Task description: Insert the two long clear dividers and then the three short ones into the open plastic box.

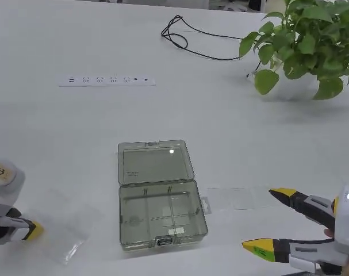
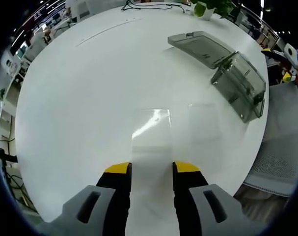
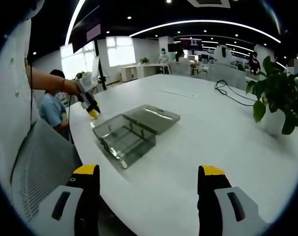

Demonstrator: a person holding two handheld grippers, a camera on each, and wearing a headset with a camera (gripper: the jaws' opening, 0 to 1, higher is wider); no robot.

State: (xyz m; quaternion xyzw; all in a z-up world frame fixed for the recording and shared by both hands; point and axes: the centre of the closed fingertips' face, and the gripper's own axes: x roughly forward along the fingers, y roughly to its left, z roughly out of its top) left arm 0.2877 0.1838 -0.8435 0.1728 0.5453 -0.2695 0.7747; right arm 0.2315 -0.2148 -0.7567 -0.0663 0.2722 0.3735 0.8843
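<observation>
Clear dividers lie flat on the table just ahead of your left gripper, its jaws apart. The open plastic box sits between your 2 grippers. Your right gripper gapes wide, another divider just beyond.

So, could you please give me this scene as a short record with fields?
box: open, mid-table, lid laid back
left sheets: clear, flat on table, left of box
right sheet: clear, flat, right of box
left tool: open, holding nothing, facing left sheets
right tool: wide open, right of box
far side: power strip, cable, plant
</observation>
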